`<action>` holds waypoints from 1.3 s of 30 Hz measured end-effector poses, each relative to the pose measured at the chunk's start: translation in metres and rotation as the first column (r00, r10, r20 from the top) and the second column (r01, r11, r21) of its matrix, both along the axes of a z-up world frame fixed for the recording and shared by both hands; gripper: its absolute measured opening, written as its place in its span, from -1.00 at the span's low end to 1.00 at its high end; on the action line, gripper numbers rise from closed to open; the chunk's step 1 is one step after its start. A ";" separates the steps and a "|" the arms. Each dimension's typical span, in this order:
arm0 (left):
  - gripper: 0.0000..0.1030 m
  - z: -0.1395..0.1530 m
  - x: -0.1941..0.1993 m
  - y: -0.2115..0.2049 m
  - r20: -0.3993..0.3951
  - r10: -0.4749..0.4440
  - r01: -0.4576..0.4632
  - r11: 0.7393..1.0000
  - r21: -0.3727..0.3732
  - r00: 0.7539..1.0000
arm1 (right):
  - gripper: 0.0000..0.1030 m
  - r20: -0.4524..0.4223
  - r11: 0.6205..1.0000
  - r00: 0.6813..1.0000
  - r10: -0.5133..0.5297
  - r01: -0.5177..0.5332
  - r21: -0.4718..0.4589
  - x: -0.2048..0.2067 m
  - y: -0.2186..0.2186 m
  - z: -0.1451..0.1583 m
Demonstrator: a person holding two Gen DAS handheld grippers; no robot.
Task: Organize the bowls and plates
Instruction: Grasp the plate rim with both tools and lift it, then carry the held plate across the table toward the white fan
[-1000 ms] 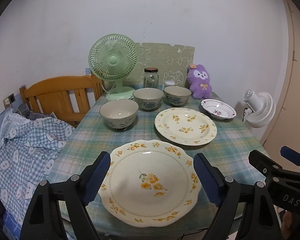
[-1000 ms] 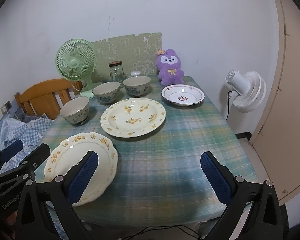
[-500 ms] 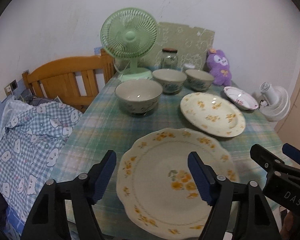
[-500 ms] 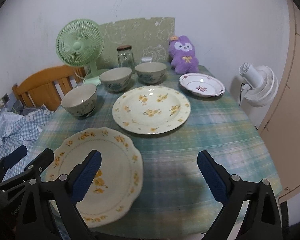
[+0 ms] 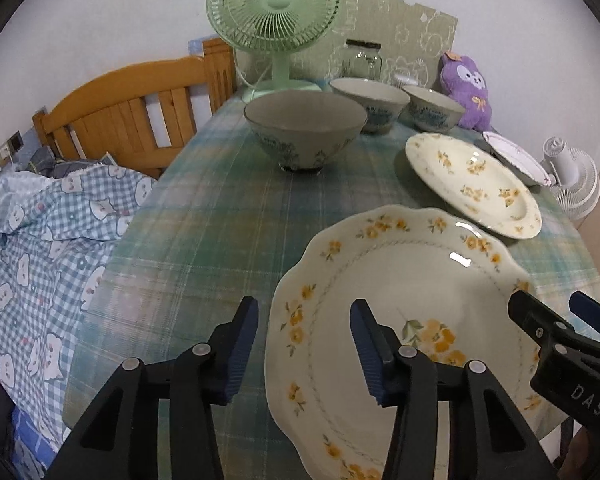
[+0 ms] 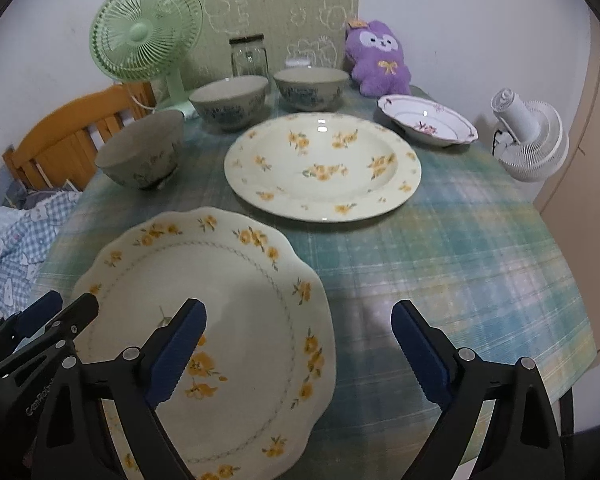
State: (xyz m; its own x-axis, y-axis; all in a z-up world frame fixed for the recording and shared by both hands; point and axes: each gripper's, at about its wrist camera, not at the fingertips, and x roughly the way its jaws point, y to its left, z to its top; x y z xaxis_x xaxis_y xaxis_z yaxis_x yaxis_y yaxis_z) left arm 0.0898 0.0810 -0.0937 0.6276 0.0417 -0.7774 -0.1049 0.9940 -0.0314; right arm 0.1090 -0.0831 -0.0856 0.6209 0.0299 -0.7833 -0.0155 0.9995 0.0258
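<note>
both grippers have dropped closer to the scalloped plate [image 5: 404,320] at lower centre of the table [image 5: 204,240]. left gripper [image 5: 304,344] is closing across its rim, not yet clenched; right gripper [image 6: 298,354] is released. i judge pickup underway; next, clamp and lift.

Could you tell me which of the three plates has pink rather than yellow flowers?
The small plate beside the purple plush, farthest from both grippers.
</note>
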 end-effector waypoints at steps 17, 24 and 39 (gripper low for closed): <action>-0.23 -0.019 0.021 0.007 -0.061 -0.050 0.047 0.998 -0.044 0.997 | 0.08 -0.121 0.999 0.992 -0.039 0.040 0.002 0.025 0.001 -0.032; -0.22 -0.019 0.025 0.007 -0.074 -0.047 0.044 0.998 -0.042 0.996 | -0.01 -0.133 1.000 0.991 -0.018 0.018 -0.001 0.028 0.006 -0.031; -0.23 -0.003 0.017 -0.016 -0.078 -0.053 0.051 0.998 -0.032 0.996 | -0.01 -0.145 1.000 0.989 -0.002 0.002 0.000 0.023 -0.012 -0.019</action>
State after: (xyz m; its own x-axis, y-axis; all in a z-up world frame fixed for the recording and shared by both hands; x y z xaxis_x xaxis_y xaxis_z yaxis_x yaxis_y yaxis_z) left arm 0.1072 0.0651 -0.0962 0.5650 -0.0134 -0.8250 -0.0566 0.9969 -0.0549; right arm 0.1318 -0.0948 -0.1045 0.5004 0.0288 -0.8653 -0.0097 0.9996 0.0277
